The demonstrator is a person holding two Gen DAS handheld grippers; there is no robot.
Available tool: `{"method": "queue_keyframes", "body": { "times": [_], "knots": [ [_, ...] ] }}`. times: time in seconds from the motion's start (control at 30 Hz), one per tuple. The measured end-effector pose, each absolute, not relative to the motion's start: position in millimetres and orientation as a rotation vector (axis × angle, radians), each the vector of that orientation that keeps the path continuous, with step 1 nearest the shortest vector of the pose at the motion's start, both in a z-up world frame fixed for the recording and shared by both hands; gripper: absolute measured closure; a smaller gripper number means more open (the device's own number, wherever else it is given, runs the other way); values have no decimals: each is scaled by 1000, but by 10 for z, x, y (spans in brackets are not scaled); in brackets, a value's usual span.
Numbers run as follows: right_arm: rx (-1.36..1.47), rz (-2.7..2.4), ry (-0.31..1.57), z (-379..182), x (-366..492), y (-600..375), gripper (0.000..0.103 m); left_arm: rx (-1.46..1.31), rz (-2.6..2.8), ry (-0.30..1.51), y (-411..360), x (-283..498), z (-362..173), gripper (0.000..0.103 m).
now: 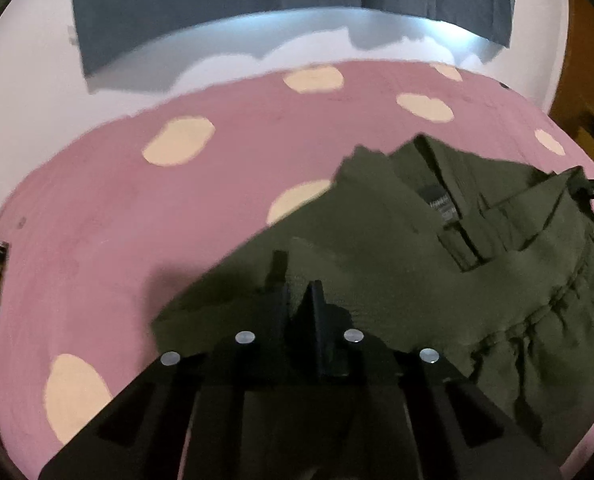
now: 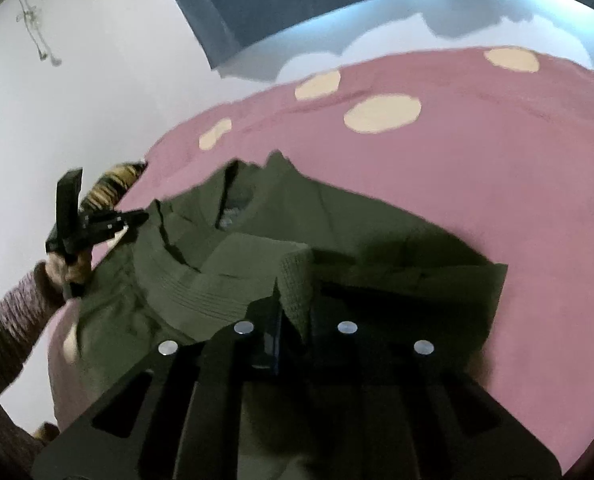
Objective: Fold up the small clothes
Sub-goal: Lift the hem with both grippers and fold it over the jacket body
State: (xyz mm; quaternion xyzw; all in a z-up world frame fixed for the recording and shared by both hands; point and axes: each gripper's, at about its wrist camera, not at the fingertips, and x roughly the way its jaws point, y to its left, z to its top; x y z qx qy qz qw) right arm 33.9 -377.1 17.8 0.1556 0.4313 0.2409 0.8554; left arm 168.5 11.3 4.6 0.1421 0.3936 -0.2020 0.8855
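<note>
An olive green garment (image 1: 437, 264) lies on a pink bedspread with cream dots (image 1: 137, 208); its collar and label face up. My left gripper (image 1: 299, 296) is shut on the garment's near left edge. In the right wrist view the same garment (image 2: 377, 232) spreads over the bedspread (image 2: 477, 152). My right gripper (image 2: 293, 304) is shut on a fold of its ribbed edge, which rises between the fingers. The left gripper (image 2: 137, 218) also shows at the left of that view, held by a hand in a knitted sleeve, its tip at the garment's edge.
Dark blue curtains (image 1: 217, 12) hang over a bright window strip behind the bed. A white wall (image 2: 77, 100) lies to the left. A striped brown cloth (image 2: 113, 188) sits at the bed's left edge. Wooden furniture (image 1: 589, 80) stands at the right.
</note>
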Motion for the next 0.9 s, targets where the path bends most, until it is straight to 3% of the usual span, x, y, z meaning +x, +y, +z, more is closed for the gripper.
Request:
{"method": "queue_keyframes", "body": {
  "times": [0.27, 0.4, 0.43, 0.63, 0.8, 0.9],
  "knots": [
    [369, 421, 792, 591, 599, -3793, 95, 189, -265, 717, 132, 1904, 562, 93],
    [397, 360, 859, 386, 937, -3791, 95, 190, -184, 793, 47, 2205, 359, 95],
    [404, 347, 888, 294, 1003, -3790, 95, 209, -134, 811, 29, 2274, 256, 103],
    [472, 284, 1026, -251, 1215, -3876, 94, 75, 8, 1014, 478, 2696, -331, 103],
    [517, 290, 1028, -294, 1236, -3913, 92, -62, -135, 997, 661, 2630, -239, 103],
    [559, 292, 990, -199, 1157, -4000, 82, -102, -257, 962, 643, 2516, -86, 98]
  ]
}}
